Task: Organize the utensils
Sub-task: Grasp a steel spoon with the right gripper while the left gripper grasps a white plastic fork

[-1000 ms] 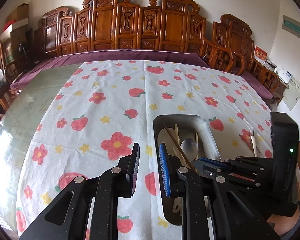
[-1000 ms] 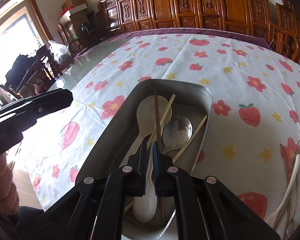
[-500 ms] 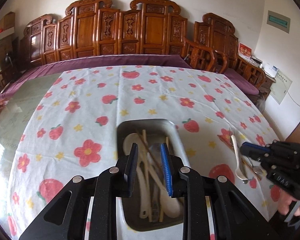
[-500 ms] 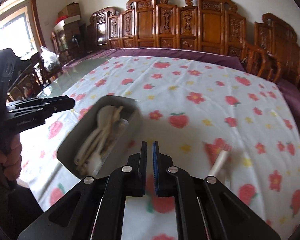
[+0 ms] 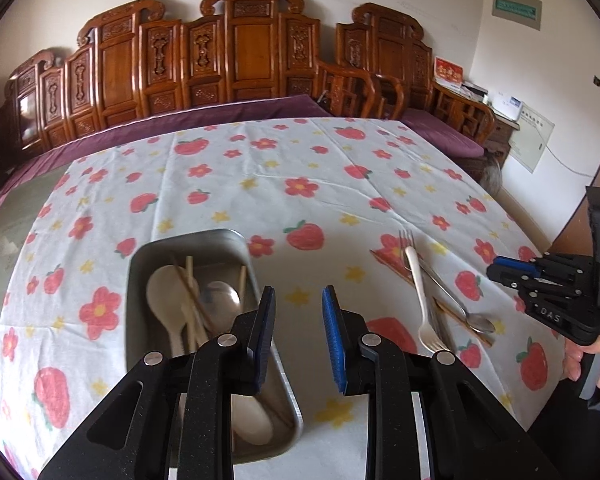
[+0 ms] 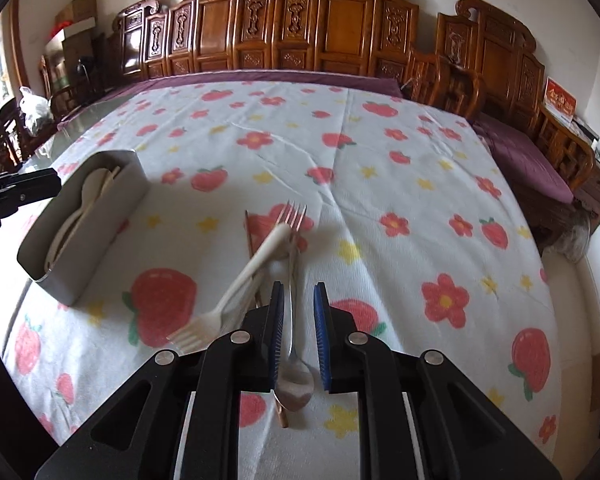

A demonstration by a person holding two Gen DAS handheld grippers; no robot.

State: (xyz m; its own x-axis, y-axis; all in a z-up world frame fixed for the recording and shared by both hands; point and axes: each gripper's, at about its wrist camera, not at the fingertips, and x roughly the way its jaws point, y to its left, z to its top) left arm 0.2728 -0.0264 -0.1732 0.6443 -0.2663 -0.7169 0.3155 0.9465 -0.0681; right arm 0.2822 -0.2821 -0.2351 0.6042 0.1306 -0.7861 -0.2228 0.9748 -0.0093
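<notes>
A metal tray (image 5: 140,280) on the strawberry cloth holds a white spoon (image 5: 162,288), a metal spoon (image 5: 220,300) and chopsticks. My left gripper (image 5: 298,332) stands open and empty over the tray's right rim. To the right lies a loose pile: a white fork (image 6: 244,276), a metal fork (image 6: 294,216), a metal spoon (image 6: 296,384) and a brown chopstick. My right gripper (image 6: 299,320) hovers over that pile with its jaws opening. The metal spoon's handle shows between them, and the pads do not press on it. A hand holds the right gripper (image 5: 496,268) at the table's right edge.
Carved wooden chairs (image 5: 252,52) line the far side behind a purple cloth strip (image 5: 220,116). Glass tabletop (image 5: 4,240) shows left of the cloth. The table's right edge (image 5: 540,240) drops to the floor. The left gripper (image 6: 16,192) pokes in beside the tray (image 6: 100,232).
My right gripper swung from above the tray rightward to the loose pile and its jaws parted. My left gripper slid right, from the tray's left side to its right rim.
</notes>
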